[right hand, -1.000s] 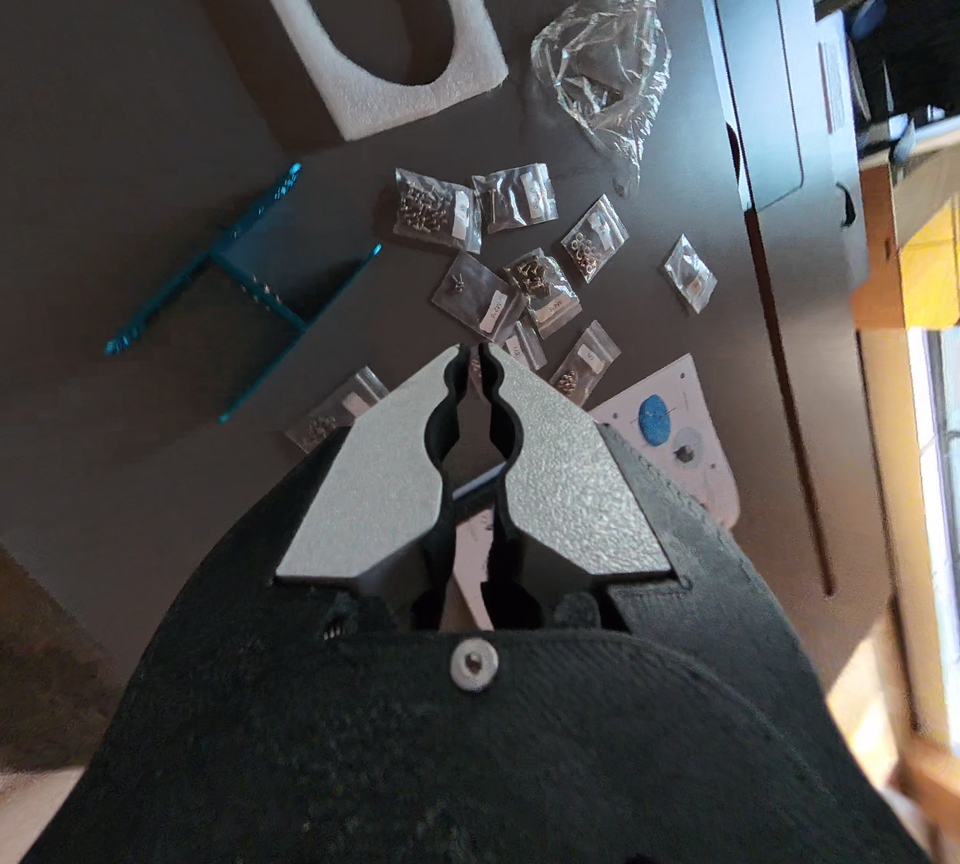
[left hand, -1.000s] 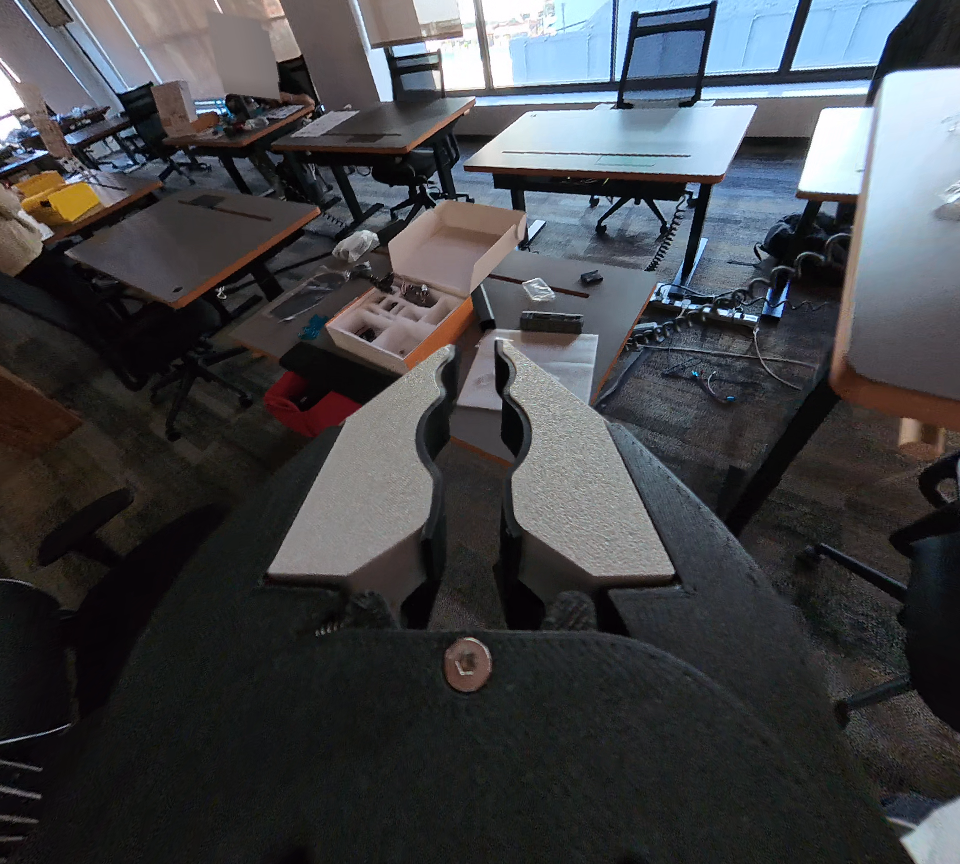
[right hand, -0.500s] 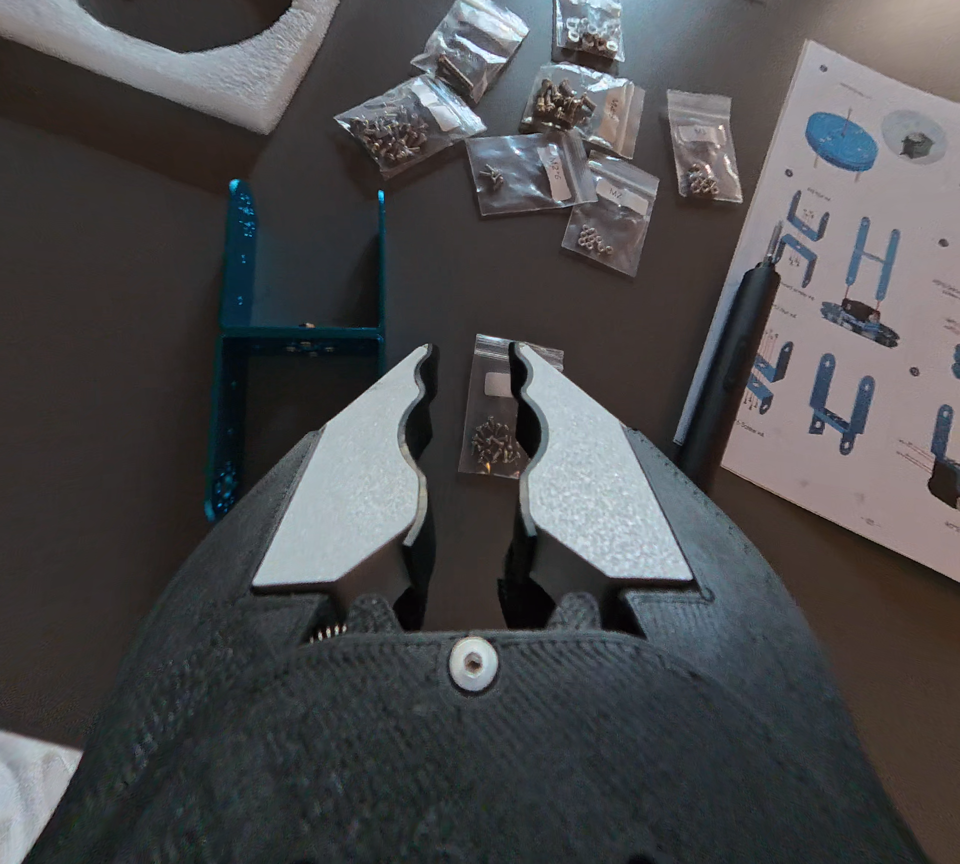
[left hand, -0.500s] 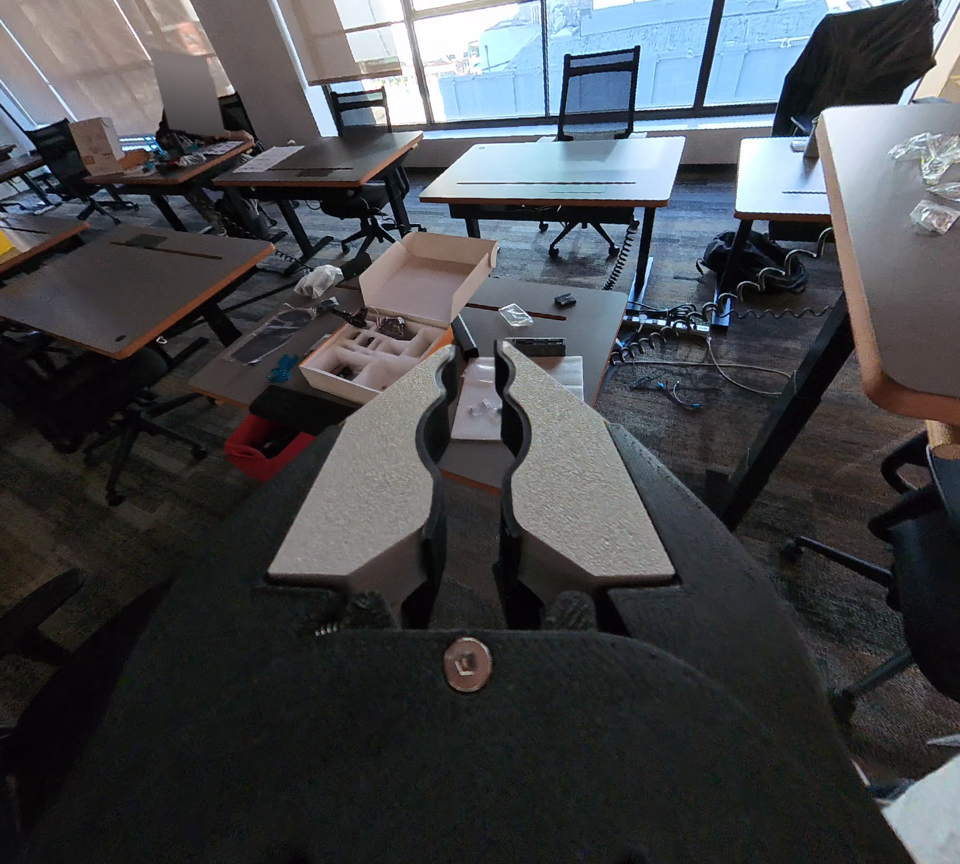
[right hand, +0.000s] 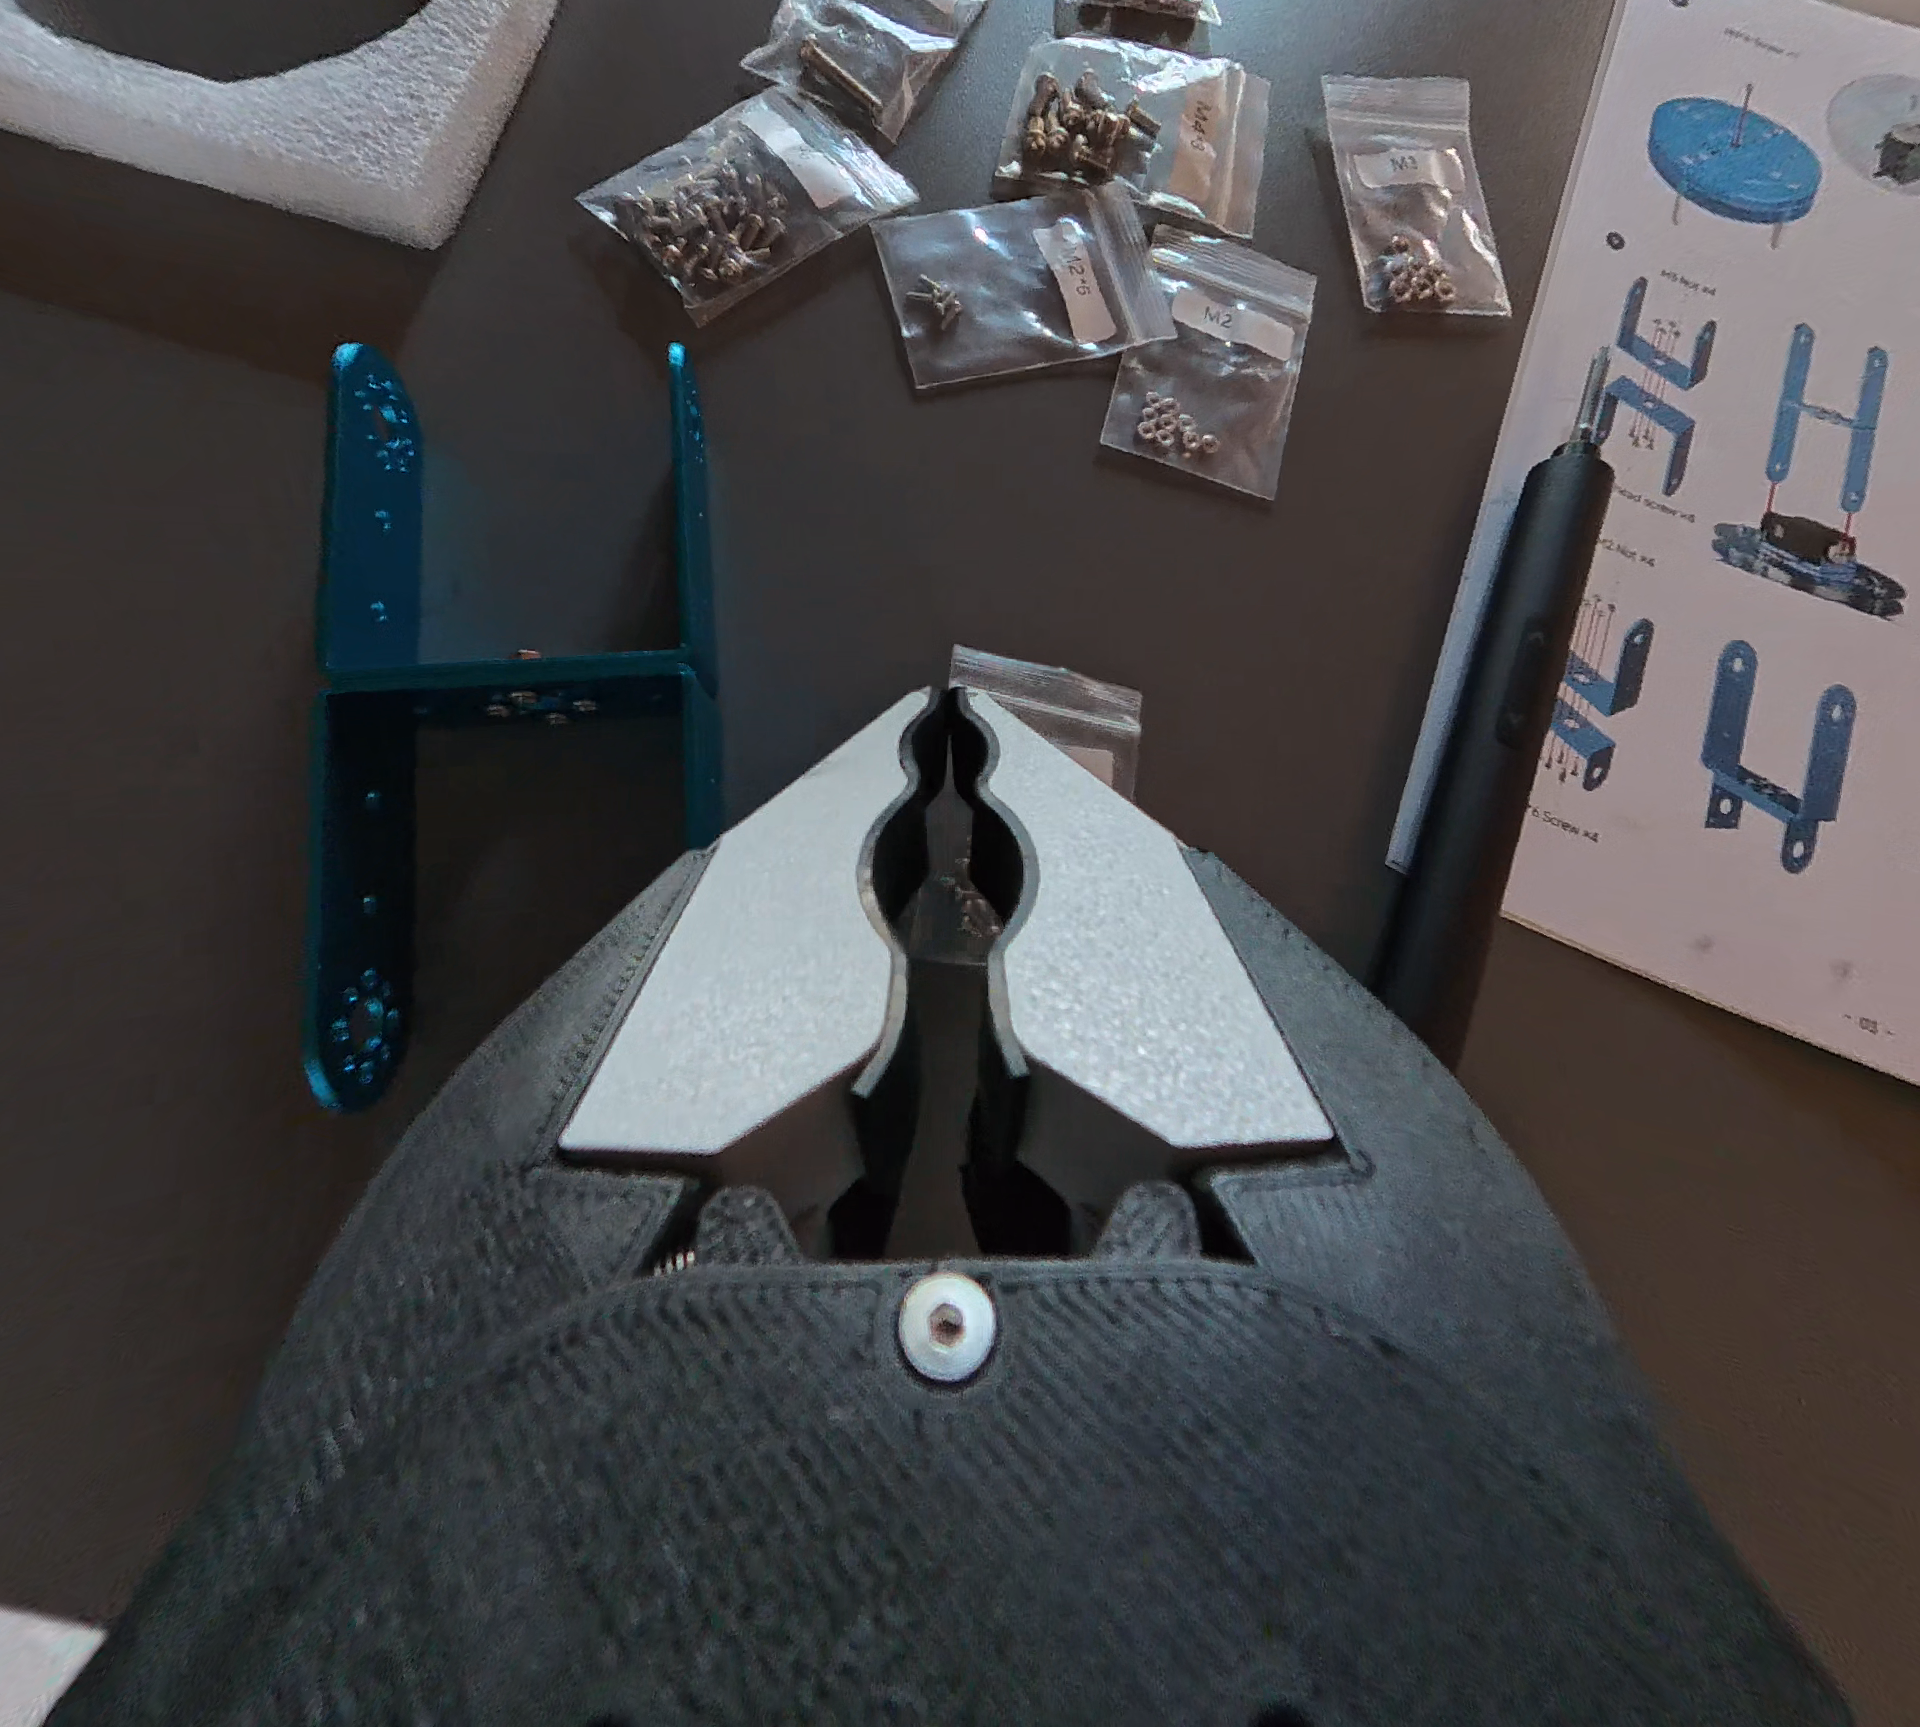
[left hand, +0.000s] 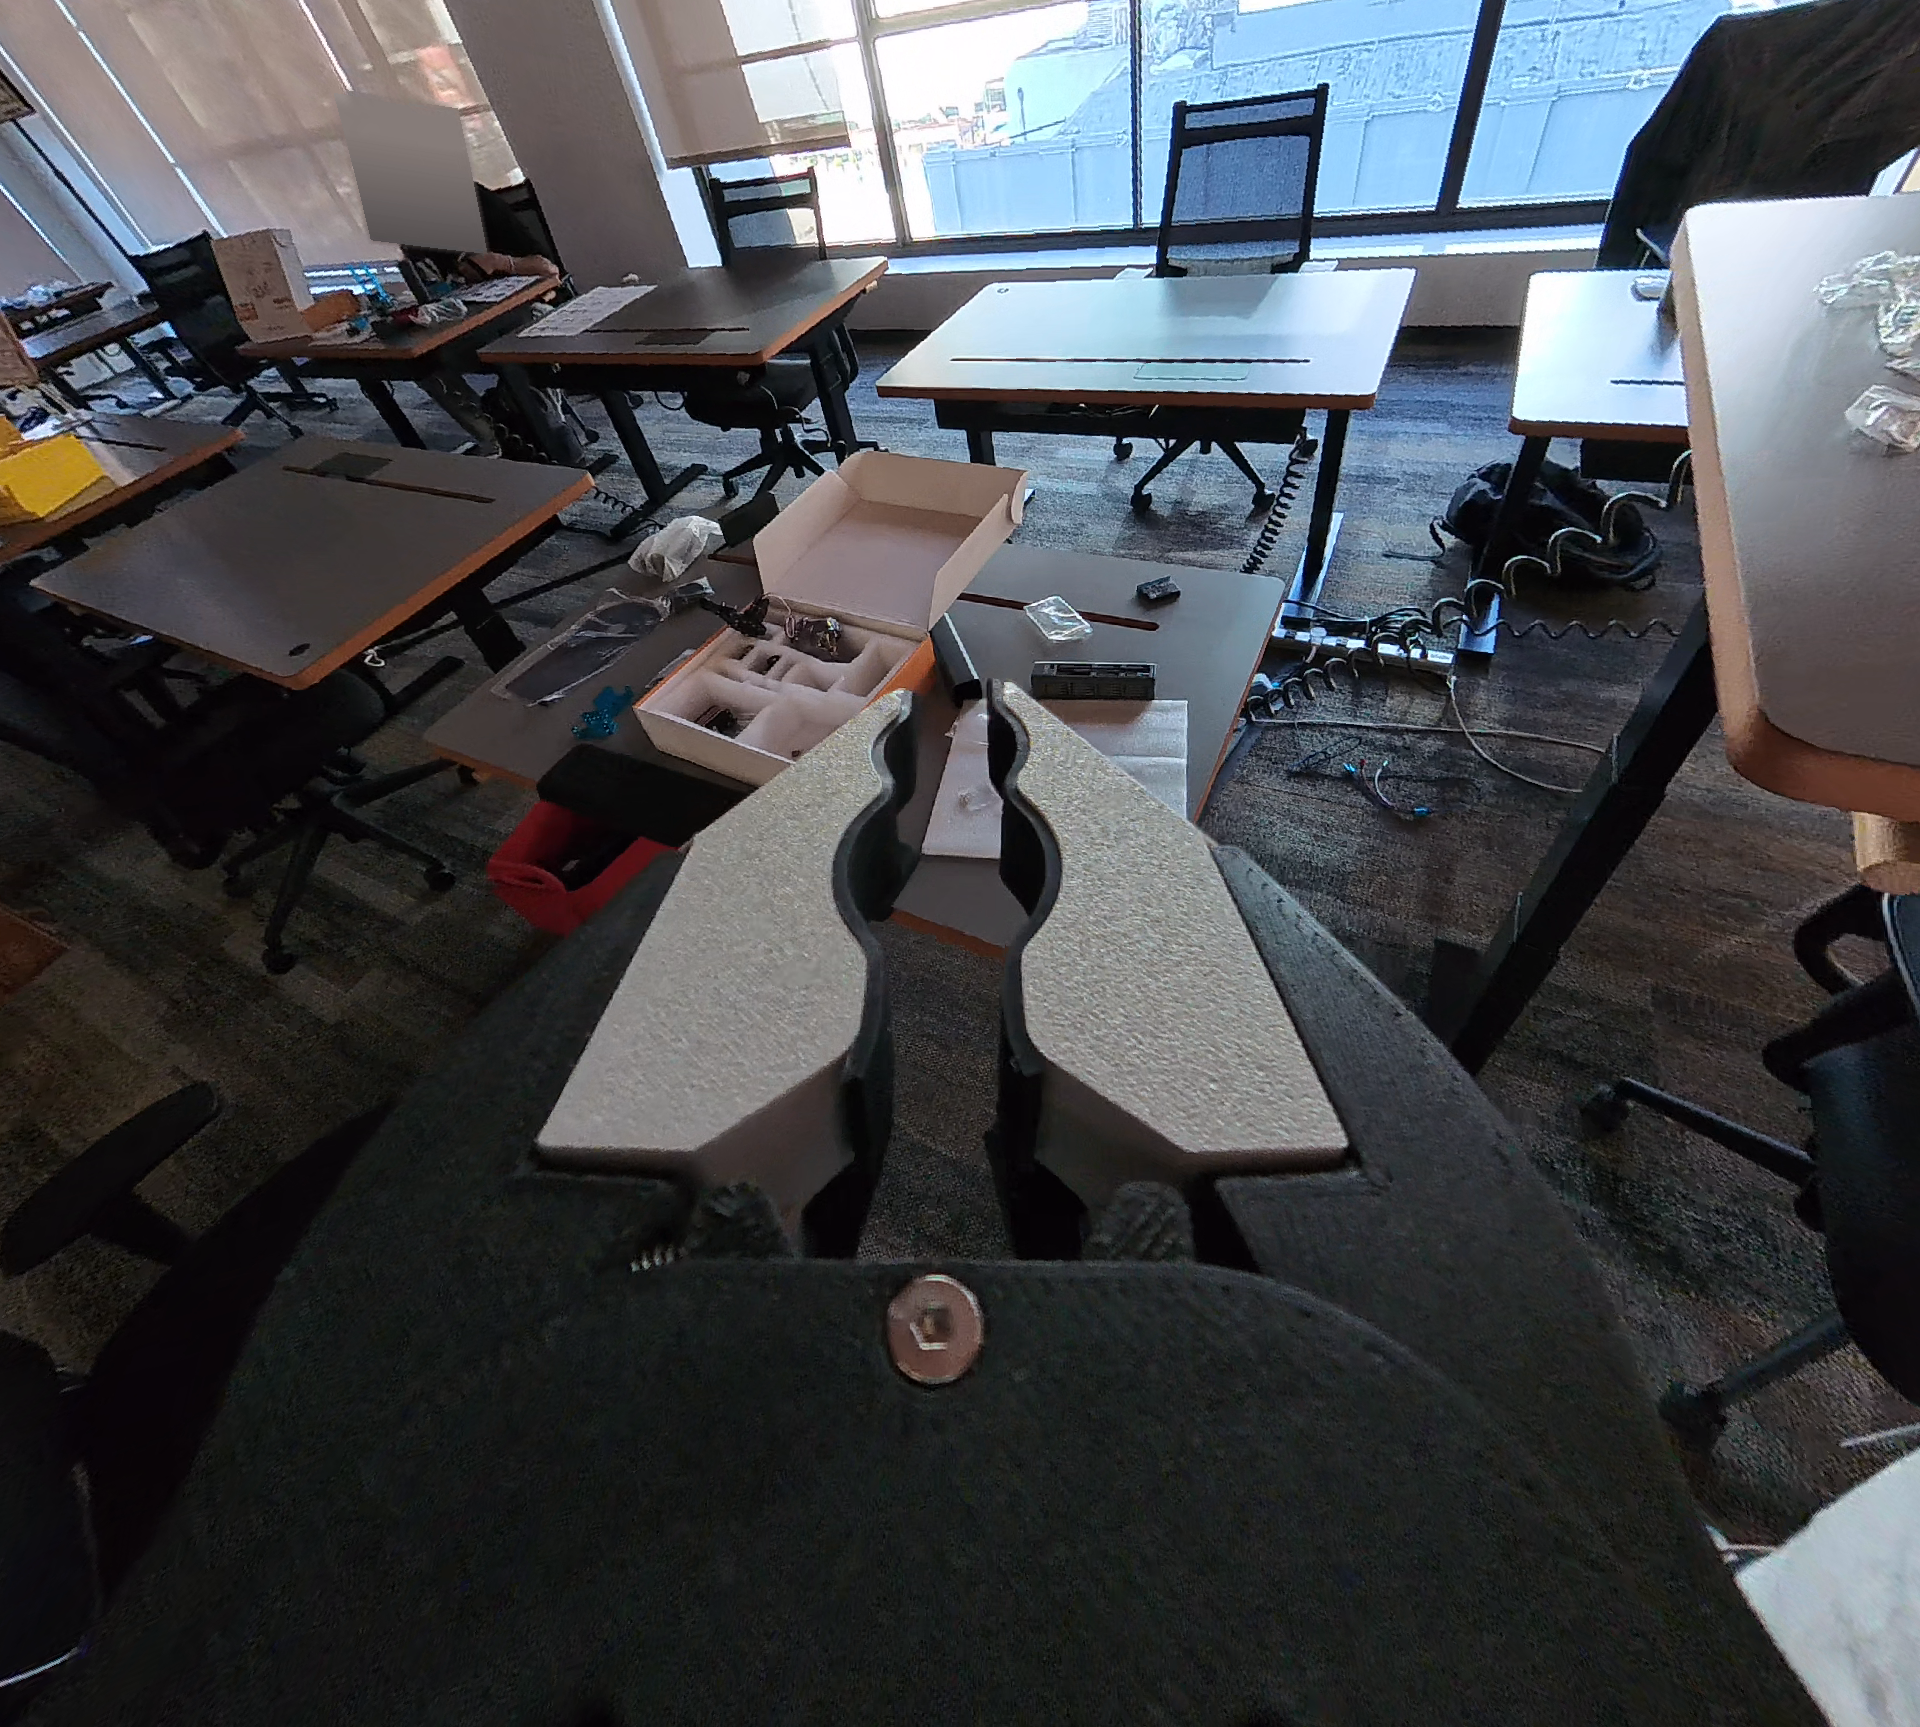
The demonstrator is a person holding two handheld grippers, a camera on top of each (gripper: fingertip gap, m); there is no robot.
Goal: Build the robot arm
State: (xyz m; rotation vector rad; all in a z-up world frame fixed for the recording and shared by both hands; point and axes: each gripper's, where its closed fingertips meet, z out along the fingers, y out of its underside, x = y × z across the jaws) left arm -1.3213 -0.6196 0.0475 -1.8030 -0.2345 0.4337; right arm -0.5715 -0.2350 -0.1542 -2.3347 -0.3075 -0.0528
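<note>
beside the blue bracket, right gripper pinches a screw bag; left gripper spread.

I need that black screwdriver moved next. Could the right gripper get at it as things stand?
Probably not yet: the right gripper is shut on a small screw bag. The black screwdriver lies uncovered close beside it.

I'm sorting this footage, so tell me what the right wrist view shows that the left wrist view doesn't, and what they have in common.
Only the right wrist view: the right gripper, fingers closed on a small bag of screws, above a dark table with a blue metal bracket, more screw bags, white foam, a black screwdriver and an instruction sheet.

Only the left wrist view: the left gripper, open and empty, facing a room of desks, chairs, windows and an open box.

Both: a gripper's grey fingers in the foreground.
</note>
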